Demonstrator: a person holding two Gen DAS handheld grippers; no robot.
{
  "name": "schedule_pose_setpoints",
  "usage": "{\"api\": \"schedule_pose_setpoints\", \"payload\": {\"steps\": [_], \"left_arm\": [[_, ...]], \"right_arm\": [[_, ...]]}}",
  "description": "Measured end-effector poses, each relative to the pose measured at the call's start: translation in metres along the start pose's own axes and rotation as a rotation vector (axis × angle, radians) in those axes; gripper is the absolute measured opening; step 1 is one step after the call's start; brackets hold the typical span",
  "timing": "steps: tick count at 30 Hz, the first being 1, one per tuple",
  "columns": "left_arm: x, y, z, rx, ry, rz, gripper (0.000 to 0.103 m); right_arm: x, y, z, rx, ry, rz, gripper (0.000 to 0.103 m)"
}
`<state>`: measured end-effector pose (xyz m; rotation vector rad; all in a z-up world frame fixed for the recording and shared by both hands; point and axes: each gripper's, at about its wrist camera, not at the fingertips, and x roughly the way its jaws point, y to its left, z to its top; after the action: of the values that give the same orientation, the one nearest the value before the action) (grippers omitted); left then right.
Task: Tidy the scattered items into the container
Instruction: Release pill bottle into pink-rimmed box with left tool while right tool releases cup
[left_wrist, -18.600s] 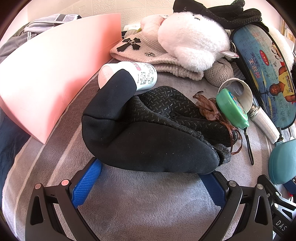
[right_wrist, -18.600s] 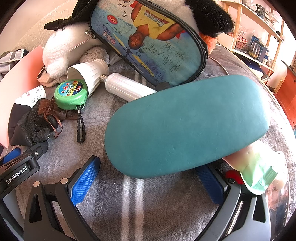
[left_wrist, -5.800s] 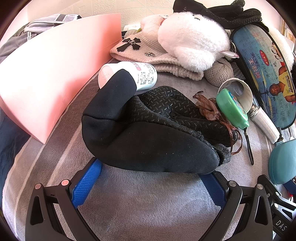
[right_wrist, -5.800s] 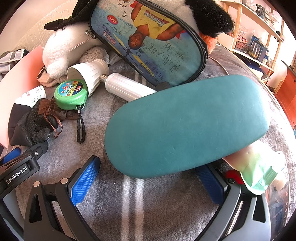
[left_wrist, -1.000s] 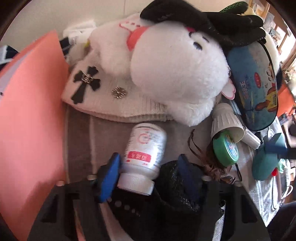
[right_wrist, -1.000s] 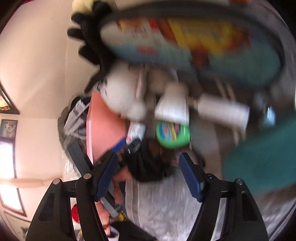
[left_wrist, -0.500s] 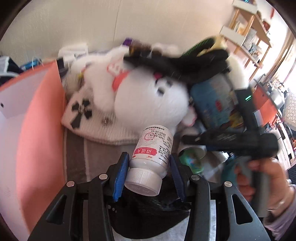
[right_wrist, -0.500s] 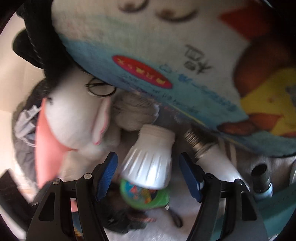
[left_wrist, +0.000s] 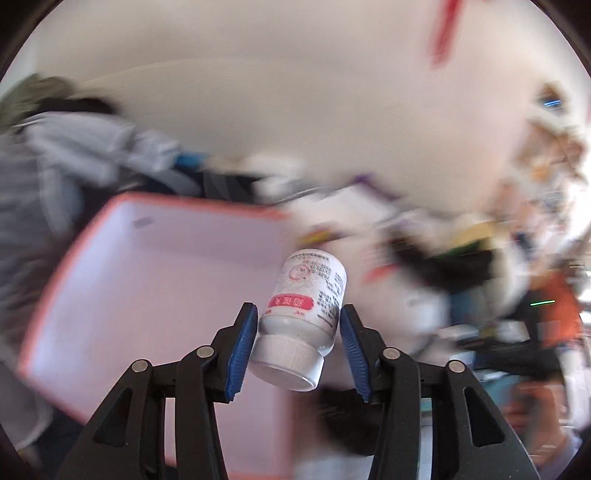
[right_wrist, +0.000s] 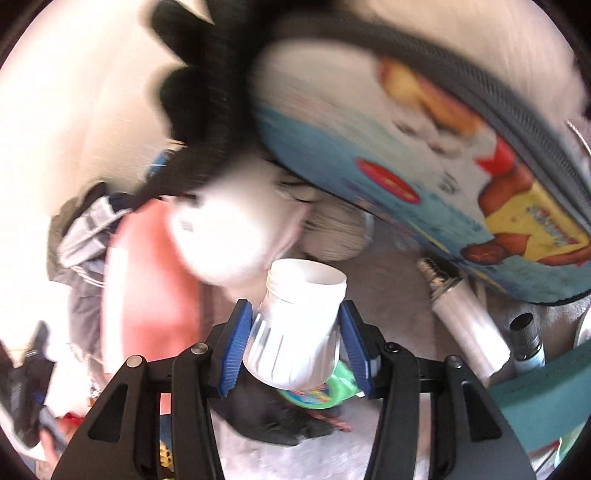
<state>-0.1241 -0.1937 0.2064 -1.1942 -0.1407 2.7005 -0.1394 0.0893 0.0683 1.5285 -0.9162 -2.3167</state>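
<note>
The left gripper (left_wrist: 297, 341) carries a white pill bottle (left_wrist: 301, 315), cap toward the camera, above the near right edge of the pink container (left_wrist: 147, 295). Its jaws are opening: the left pad looks to touch the bottle and the right stands just off it, so the hold seems loose. I would get the bottle fully past the rim, low over the container's floor, before letting the jaws widen further.

The right gripper (right_wrist: 295, 347) is closing its jaws on a ribbed white lamp base (right_wrist: 295, 328), the pads at its sides. Lift only once the grip is firm, clear of the green tape measure (right_wrist: 321, 391) beneath it on the bed.
</note>
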Motion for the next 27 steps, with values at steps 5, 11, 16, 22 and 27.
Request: {"api": "schedule_pose_setpoints", "payload": {"steps": [5,11,16,22,27], "left_arm": [[-0.016,0.072,0.001,-0.131,-0.004,0.287,0.082],[-0.054,0.113,0.005,-0.2,-0.091,0.388,0.083],[-0.051,0.134,-0.002,-0.187,-0.057,0.41,0.083],[-0.004,0.146,-0.011,-0.126,0.074,0.458,0.083],[0.074,0.146,-0.053,0.048,0.375,0.538,0.084]], "right_arm": [[-0.046,0.067,-0.004,-0.097,-0.059,0.168,0.047],[-0.053,0.215,-0.032,-0.319,-0.06,0.398,0.048],[-0.017,0.283,-0.056,-0.479,-0.121,0.186,0.097],[0.053,0.243,-0.079,-0.502,-0.025,-0.161,0.094],[0.114,0.193,-0.095,-0.446,0.188,-0.322,0.077]]}}
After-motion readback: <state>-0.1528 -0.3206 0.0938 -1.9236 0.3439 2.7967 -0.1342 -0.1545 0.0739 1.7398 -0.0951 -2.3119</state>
